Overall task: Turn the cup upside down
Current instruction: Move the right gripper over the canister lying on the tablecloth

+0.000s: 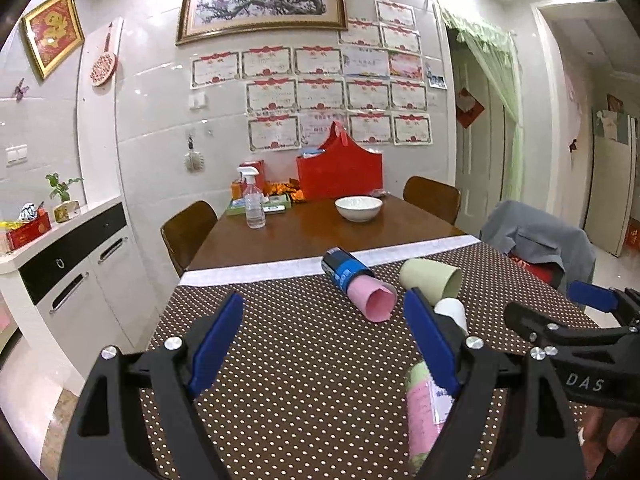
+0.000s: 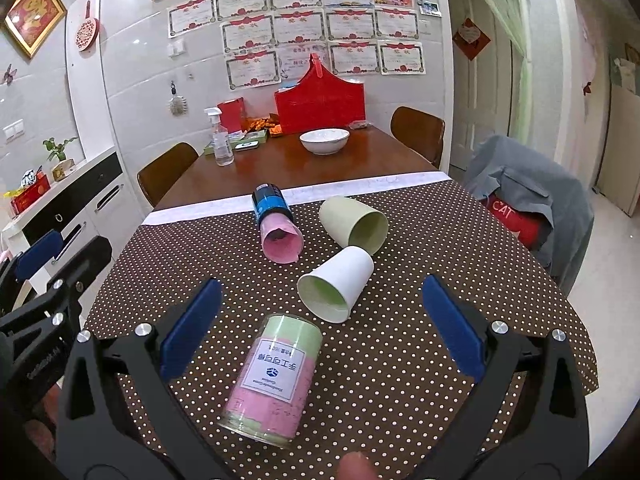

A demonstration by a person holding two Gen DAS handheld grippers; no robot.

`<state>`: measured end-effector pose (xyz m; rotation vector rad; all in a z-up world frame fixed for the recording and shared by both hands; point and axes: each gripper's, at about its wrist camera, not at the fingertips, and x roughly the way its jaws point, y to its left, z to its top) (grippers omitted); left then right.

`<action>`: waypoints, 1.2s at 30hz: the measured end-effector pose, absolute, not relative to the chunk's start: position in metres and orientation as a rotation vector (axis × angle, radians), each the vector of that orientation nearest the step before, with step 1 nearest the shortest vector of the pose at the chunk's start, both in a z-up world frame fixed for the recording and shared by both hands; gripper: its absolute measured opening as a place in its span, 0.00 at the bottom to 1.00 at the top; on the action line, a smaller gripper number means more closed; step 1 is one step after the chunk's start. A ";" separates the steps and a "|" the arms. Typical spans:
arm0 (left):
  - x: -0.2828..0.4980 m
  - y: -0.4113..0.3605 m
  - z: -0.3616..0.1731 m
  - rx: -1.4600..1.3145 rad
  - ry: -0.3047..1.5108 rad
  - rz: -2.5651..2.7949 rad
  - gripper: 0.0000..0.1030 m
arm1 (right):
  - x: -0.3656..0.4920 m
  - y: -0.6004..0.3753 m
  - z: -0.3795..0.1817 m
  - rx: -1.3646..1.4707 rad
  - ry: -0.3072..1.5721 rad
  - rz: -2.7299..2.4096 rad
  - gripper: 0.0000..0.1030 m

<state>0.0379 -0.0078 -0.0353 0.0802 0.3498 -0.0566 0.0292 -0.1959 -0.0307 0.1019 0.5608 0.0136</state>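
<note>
Several cups lie on their sides on the dotted tablecloth (image 2: pixel 420 320). A white paper cup (image 2: pixel 338 286) lies with its mouth toward me, touching a pale green cup (image 2: pixel 354 226) behind it. A blue-and-pink cup (image 2: pixel 276 224) lies to their left. A pink-and-green labelled can (image 2: pixel 274 380) lies nearest, between my right gripper's fingers. My right gripper (image 2: pixel 322 330) is open and empty. My left gripper (image 1: pixel 326 340) is open and empty; the green cup (image 1: pixel 430 280), the blue-and-pink cup (image 1: pixel 356 284) and the white cup (image 1: pixel 452 312) lie ahead of it.
A white bowl (image 2: pixel 324 140), a spray bottle (image 2: pixel 222 140) and a red box (image 2: pixel 320 100) stand on the far wooden table. A chair with a grey jacket (image 2: pixel 528 196) is at the right. A white cabinet (image 1: pixel 64 264) stands at the left.
</note>
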 end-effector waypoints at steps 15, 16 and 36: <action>0.035 0.003 -0.033 0.067 0.291 -0.035 0.79 | 0.033 -0.191 -0.026 0.103 0.577 0.040 0.95; 0.035 0.003 -0.034 0.069 0.284 -0.036 0.79 | 0.034 -0.191 -0.026 0.112 0.584 0.051 0.95; 0.059 0.027 -0.066 0.040 0.397 -0.034 0.80 | 0.103 -0.188 -0.103 0.306 1.011 0.143 0.95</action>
